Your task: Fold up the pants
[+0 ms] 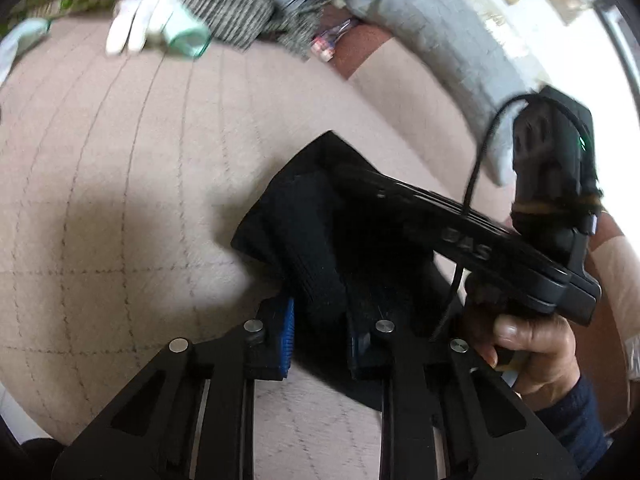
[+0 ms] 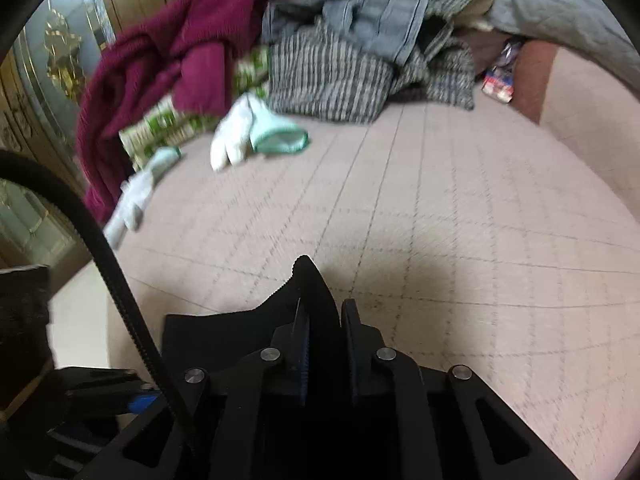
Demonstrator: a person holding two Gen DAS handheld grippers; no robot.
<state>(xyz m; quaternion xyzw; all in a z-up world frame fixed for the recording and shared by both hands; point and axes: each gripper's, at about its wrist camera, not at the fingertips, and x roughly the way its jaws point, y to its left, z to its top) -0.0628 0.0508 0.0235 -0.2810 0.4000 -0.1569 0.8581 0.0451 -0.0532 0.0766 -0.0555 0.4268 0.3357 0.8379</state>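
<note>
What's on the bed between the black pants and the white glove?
Nothing: the right wrist view shows only bare pink quilt between the black pants and the white glove.

the only letters to read are on the side of the right gripper [image 1: 352, 184], seen from the left camera. they look like "gas", but the blur makes the first letter hard to tell.

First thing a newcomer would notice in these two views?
The black pants bunched front and centre on the pink bedspread, pinched by both the left tool and the right tool. Next, the messy clothes pile at the far edge, with a maroon sweater on its left.
</note>
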